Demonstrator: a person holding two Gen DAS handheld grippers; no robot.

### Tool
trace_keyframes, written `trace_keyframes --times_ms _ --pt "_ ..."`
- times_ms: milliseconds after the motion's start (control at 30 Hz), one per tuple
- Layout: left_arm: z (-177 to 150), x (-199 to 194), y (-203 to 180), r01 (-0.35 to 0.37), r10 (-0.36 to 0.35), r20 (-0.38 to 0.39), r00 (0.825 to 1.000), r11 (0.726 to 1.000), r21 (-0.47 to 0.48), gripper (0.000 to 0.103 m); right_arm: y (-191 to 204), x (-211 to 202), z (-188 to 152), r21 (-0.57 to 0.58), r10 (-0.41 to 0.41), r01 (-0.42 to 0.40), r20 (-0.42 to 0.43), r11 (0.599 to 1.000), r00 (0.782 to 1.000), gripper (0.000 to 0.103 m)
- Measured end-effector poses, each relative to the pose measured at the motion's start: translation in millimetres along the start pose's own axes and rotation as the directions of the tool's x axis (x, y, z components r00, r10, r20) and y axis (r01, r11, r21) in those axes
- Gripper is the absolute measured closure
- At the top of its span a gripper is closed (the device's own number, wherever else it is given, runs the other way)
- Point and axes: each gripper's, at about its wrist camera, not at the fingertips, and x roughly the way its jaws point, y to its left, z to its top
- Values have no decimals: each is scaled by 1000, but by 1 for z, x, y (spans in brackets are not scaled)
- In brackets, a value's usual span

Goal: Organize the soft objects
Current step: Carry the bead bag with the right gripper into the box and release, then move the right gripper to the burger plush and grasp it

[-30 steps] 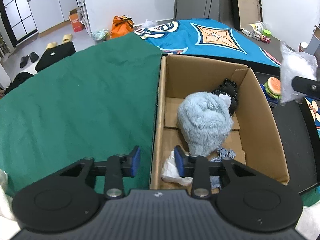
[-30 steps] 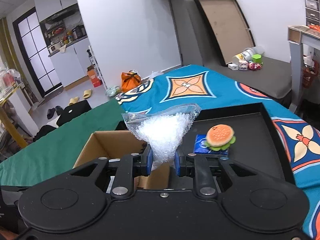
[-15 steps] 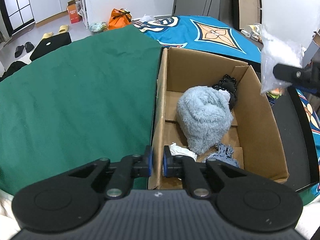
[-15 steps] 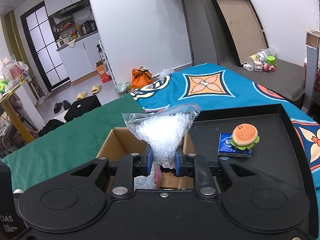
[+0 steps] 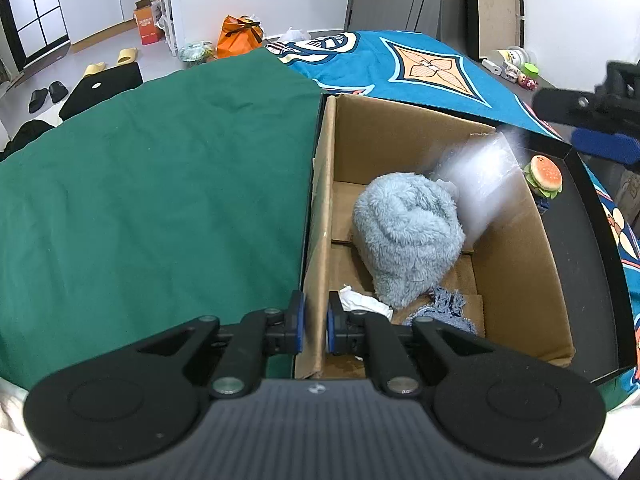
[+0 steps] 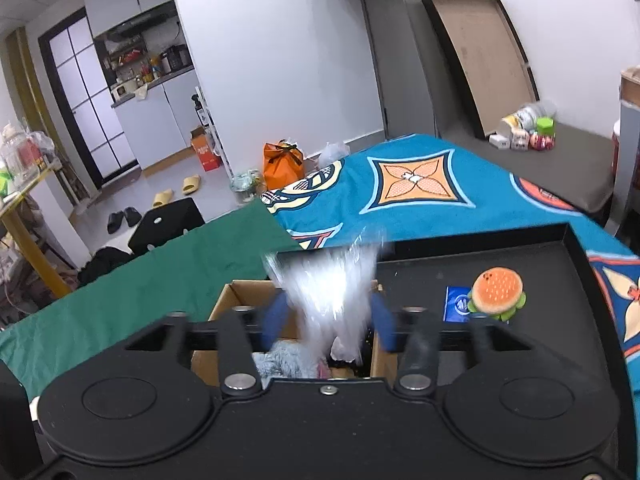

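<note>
A cardboard box (image 5: 516,264) holds a fluffy blue plush (image 5: 408,232), a white crumpled piece (image 5: 362,304) and a blue cloth (image 5: 448,308). My left gripper (image 5: 315,326) is shut on the box's left wall (image 5: 318,240). My right gripper (image 6: 328,322) is open above the box (image 6: 240,294). A clear bag of white beads (image 6: 332,292) falls blurred between its fingers; it also shows in the left wrist view (image 5: 476,184) dropping into the box.
A burger plush (image 6: 496,290) sits on a blue pack (image 6: 456,304) in a black tray (image 6: 560,240) right of the box. A green cloth (image 5: 152,184) covers the surface on the left. A blue patterned cloth (image 5: 400,64) lies behind.
My right gripper opened and let go of the bead bag, which now falls into the box. My left gripper stayed shut on the box wall.
</note>
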Motion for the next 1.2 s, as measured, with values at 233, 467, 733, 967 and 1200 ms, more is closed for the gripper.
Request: trace_keyframes --times_ms 233,467,733,967,1200 --pt "3 -2 -2 -14 14 1 1000 1000 1 93 -27 1 -7 36 -55 56 -18 998 998 51" --pt "9 -6 -11 -42 41 16 999 999 24 90 -55 -1 -19 30 -99 101 -52 994 994 51" --pt "16 -6 -20 -81 81 0 997 996 34 82 -71 1 -24 20 -95 97 -72 995 993 51" --pt "20 -4 -29 -112 111 6 994 992 57 59 -86 11 -19 -18 -91 90 -73 996 993 51" --pt "28 5 -36 -150 151 -1 989 986 69 55 -107 27 -19 -22 -78 77 -56 997 995 35"
